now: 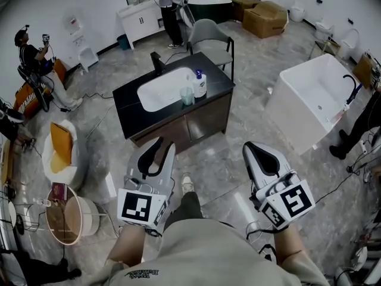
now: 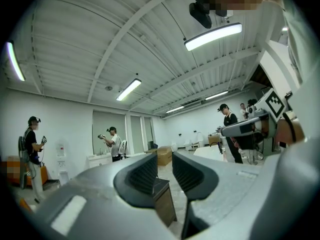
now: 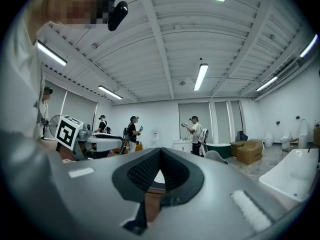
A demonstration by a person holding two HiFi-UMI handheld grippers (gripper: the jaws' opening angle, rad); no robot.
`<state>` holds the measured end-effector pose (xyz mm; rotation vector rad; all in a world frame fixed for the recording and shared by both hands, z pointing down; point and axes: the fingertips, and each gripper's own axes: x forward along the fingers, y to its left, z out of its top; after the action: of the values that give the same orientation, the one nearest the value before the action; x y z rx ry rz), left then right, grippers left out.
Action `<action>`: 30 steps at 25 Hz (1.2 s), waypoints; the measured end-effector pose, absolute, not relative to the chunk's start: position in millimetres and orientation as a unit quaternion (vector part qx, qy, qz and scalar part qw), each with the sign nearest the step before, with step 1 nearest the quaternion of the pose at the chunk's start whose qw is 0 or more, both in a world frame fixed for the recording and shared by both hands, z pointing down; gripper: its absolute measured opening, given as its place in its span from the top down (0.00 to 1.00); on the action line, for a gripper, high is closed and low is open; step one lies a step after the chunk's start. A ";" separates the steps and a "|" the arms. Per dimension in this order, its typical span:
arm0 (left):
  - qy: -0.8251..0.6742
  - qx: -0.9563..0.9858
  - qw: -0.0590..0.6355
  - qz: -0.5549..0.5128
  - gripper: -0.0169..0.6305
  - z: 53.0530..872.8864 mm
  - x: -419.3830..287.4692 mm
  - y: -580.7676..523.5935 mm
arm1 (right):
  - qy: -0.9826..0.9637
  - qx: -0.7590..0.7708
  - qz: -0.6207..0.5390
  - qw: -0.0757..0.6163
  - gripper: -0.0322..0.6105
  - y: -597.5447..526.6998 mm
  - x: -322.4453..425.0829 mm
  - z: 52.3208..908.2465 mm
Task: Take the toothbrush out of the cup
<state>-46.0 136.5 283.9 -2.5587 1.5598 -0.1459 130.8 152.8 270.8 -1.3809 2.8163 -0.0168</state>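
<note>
Over on the counter [image 1: 126, 103], well away, stands the cup [image 1: 187, 95]; whether a toothbrush is in it is too small to tell. On the left gripper [image 2: 164, 160] the fingers gape empty; on the right gripper [image 3: 160, 151] they are closed on nothing.

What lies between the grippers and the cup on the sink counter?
Head view: only bare grey floor and the cabinet front separate the left gripper and right gripper from the cup.

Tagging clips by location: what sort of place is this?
Likely a bathroom-fixture showroom or workshop: a freestanding vanity with a sink, a white bathtub standing loose on the floor, and cardboard boxes by the far wall.
</note>
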 end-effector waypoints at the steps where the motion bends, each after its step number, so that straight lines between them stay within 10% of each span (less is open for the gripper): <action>1: 0.519 -0.851 0.072 -0.048 0.82 284.5 -46.4 130.8 | 0.898 -0.440 -0.005 0.003 0.95 147.1 130.0 271.1; 30: 0.490 -0.869 0.049 -0.055 0.82 292.0 -137.0 -153.0 | 0.881 -0.473 -0.015 -0.025 0.95 -142.5 33.9 264.6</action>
<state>-137.0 -153.0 292.0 -2.6461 1.4932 -0.1672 33.9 -142.5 264.6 -1.5092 2.8114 -0.0480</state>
